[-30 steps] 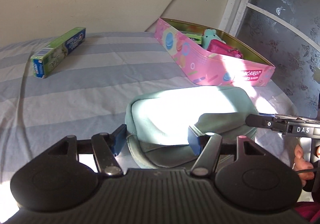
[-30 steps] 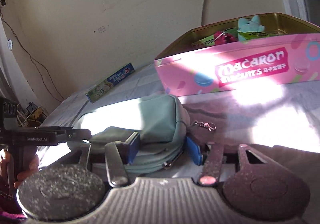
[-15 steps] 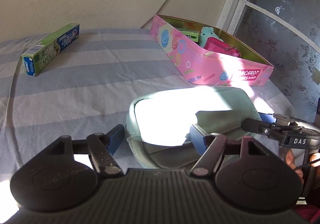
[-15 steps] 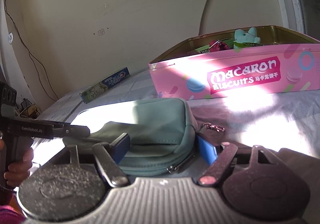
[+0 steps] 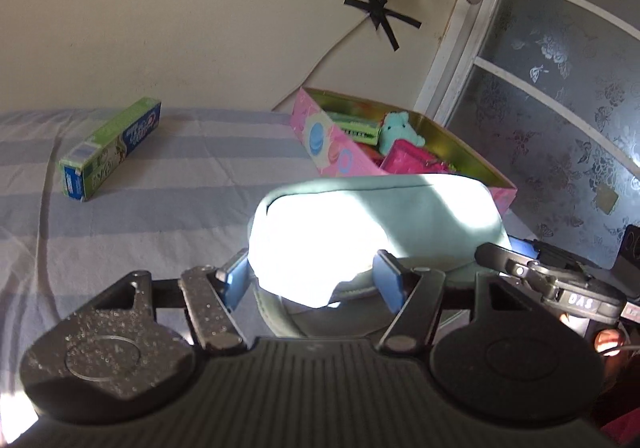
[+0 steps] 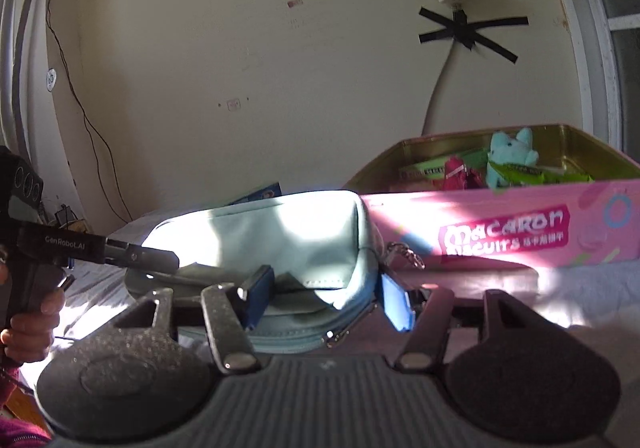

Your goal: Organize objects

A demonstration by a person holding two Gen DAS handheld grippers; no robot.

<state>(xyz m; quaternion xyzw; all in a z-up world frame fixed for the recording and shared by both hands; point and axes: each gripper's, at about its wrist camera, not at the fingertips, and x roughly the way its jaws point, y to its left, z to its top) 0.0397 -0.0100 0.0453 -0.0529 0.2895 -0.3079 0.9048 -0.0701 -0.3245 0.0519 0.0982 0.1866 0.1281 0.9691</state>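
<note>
The left gripper (image 5: pixel 312 276) has just been closing, its blue fingers (image 5: pixel 236 278) now pressing either side of the pale green pouch's (image 5: pixel 360 224) near end; the right gripper (image 6: pixel 326 298) has likewise been closing, its fingers (image 6: pixel 394 302) clamped on the pouch's zipped edge; beyond the fingertips stands the pink tin (image 6: pixel 520 232); a toothpaste box (image 5: pixel 110 151) lies far left on the bed (image 5: pixel 160 207).

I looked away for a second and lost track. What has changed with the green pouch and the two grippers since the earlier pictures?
Both grippers, left and right, have just been closing on the green pouch and have lifted it off the striped bedsheet toward the pink tin. The toothpaste box and the tin's contents stayed where they were.
</note>
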